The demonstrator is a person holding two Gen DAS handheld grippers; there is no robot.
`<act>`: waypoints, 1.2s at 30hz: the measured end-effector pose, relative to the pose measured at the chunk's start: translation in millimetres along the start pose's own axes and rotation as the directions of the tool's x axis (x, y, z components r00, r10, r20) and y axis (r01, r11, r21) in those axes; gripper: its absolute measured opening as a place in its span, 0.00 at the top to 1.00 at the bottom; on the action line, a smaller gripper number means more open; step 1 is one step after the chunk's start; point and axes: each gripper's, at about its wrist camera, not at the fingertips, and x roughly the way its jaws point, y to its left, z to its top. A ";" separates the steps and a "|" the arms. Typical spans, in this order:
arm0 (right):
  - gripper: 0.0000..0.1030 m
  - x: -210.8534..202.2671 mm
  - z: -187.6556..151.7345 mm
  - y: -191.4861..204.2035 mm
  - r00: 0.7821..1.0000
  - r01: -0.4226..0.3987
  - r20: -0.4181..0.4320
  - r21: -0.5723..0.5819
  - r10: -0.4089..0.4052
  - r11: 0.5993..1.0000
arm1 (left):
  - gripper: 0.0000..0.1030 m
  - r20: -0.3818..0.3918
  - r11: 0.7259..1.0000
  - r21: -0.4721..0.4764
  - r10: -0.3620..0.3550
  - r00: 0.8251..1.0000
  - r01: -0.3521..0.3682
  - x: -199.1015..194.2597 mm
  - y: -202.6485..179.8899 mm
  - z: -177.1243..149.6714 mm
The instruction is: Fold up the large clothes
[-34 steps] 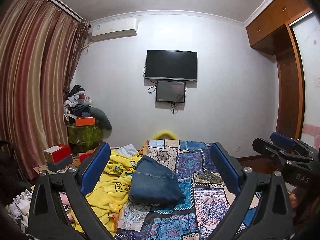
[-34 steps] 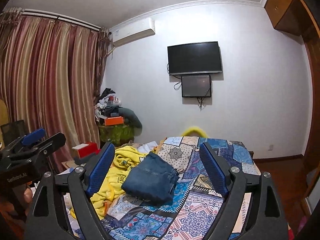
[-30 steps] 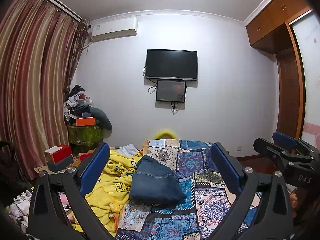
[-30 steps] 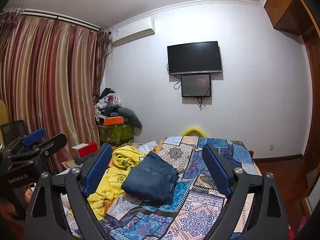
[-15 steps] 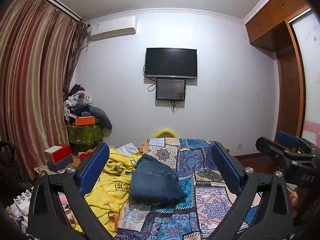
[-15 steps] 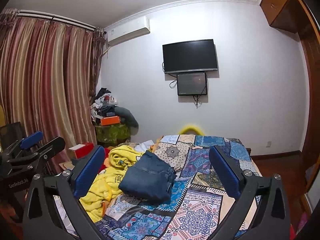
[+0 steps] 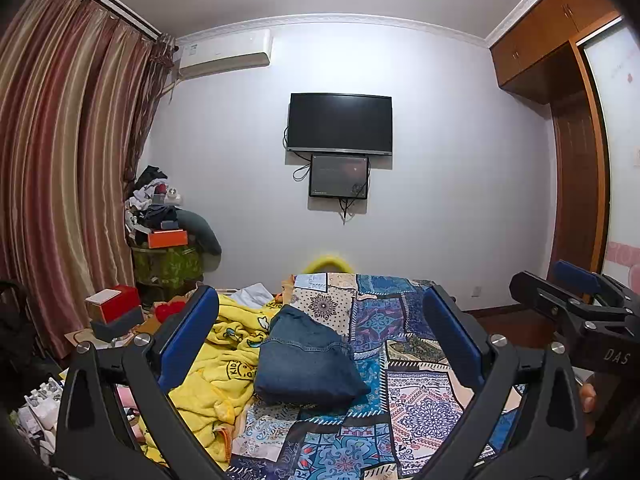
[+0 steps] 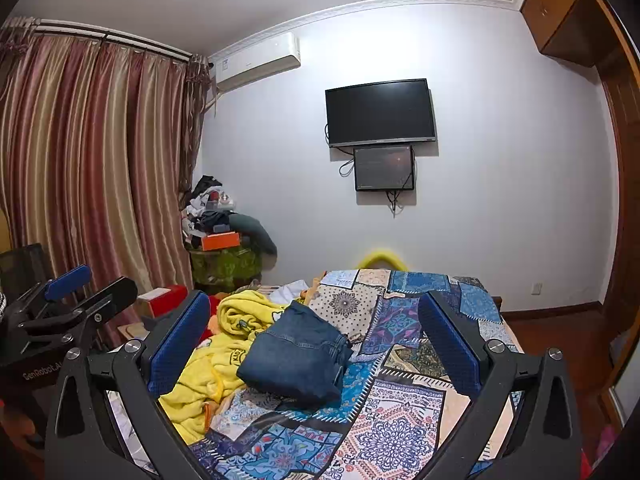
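Two grippers, left gripper [image 7: 320,342] and right gripper [image 8: 314,342], jaws wide apart and holding nothing, folded jeans [image 7: 306,360] at frame centre on the bed [image 7: 420,412]: best lowered level toward yellow garment [image 7: 218,364], lower left.

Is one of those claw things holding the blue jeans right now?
No, the folded jeans lie on the patchwork bedspread while both the left gripper and the right gripper are open and empty.
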 end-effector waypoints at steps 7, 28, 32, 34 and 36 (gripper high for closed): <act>0.00 0.9 -0.7 -2.2 1.000 -0.001 -0.005 0.001 0.001 1.000 | 0.01 -0.013 1.000 -0.020 -0.008 1.000 0.008 2.1 3.4 -0.3; 0.00 -0.4 0.1 -3.6 1.000 0.007 -0.011 0.007 -0.007 1.000 | 0.01 -0.029 0.999 -0.014 -0.049 0.998 0.049 5.4 1.2 -0.4; 0.00 1.7 -0.7 -4.4 1.000 0.006 -0.017 0.008 -0.005 1.000 | 0.01 -0.034 0.999 -0.015 -0.053 0.998 0.052 6.4 1.0 -1.8; 0.00 2.0 -0.7 -4.7 1.000 0.006 -0.018 0.008 -0.006 1.000 | 0.01 -0.034 0.999 -0.016 -0.053 0.998 0.052 6.5 1.3 -2.1; 0.00 2.3 -0.8 -4.8 1.000 0.005 -0.020 0.010 -0.004 1.000 | 0.01 -0.037 0.998 -0.016 -0.056 0.998 0.055 7.3 1.4 -2.5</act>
